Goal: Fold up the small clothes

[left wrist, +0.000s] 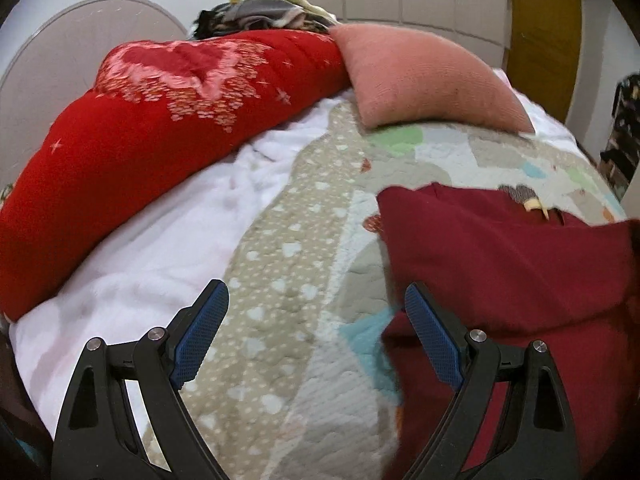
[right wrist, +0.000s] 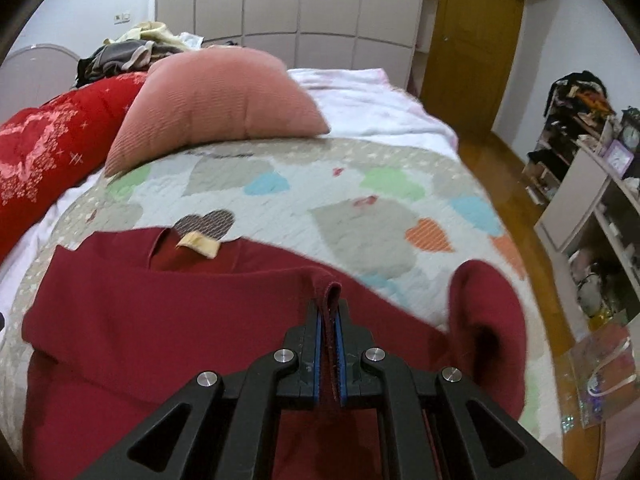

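A dark red garment (right wrist: 160,312) lies on the quilted bedspread (right wrist: 320,184), its neck label toward the far side. My right gripper (right wrist: 329,304) is shut on a pinched fold of this garment's edge, lifting it over the body of the cloth. A sleeve end (right wrist: 484,312) curls up to the right. In the left wrist view the same dark red garment (left wrist: 500,264) fills the lower right. My left gripper (left wrist: 316,304) stands open above the bedspread (left wrist: 280,264), nothing between its blue pads, its right finger just over the garment's edge.
A pink cushion (right wrist: 216,100) and a red quilt (left wrist: 160,120) lie at the far side of the bed, with a heap of clothes (right wrist: 132,48) behind. White sheet (left wrist: 140,248) at left. Wardrobe, yellow door (right wrist: 468,40) and cluttered shelves (right wrist: 592,168) stand beyond the bed's right edge.
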Available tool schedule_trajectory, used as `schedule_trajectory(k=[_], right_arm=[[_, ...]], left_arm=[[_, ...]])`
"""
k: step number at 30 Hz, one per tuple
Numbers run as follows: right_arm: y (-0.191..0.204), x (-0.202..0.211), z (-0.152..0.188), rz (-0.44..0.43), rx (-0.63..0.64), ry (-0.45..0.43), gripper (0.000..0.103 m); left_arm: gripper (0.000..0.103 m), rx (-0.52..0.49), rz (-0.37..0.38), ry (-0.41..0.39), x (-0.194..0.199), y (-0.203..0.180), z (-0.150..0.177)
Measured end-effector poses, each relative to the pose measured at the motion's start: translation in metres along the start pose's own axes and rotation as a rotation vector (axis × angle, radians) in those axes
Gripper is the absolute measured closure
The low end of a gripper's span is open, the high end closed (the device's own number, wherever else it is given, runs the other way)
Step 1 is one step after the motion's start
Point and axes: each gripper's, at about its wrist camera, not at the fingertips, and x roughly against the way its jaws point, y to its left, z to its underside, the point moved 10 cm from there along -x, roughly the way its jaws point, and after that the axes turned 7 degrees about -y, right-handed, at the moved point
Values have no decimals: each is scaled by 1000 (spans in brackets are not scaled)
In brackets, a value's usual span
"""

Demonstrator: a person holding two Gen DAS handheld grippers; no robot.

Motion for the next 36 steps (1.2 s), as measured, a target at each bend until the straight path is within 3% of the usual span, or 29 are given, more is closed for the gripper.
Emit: schedule_trajectory(k=[7, 9, 10, 13, 16, 19, 24, 26, 36], right_arm=[[-14, -53, 44, 33, -23, 228, 93], [-20, -44, 44, 33, -43, 200, 79], [-24, -37, 41, 47, -45, 180, 77], [-33, -9, 27, 61, -47, 83, 76], [-22, 6, 22, -21, -76, 46, 76], [-5, -1, 28, -102, -80, 74, 76], [5, -39, 53, -101, -92, 155, 76], [3, -47, 55, -103, -104, 143, 76], [20, -12, 59, -150, -94, 135, 75]], left_arm=[[13, -101, -30, 77, -29, -17, 19], [13, -99, -31, 69, -28, -15, 14], [13, -90, -30, 60, -26, -14, 10], [13, -46, -2, 30, -22, -18, -2], [13, 9, 59, 21, -23, -30, -9], [13, 9, 85, 55, -33, -46, -5], [13, -67, 60, 147, -64, -63, 19], [12, -34, 73, 152, -66, -61, 19], [12, 18, 95, 165, -61, -56, 24]])
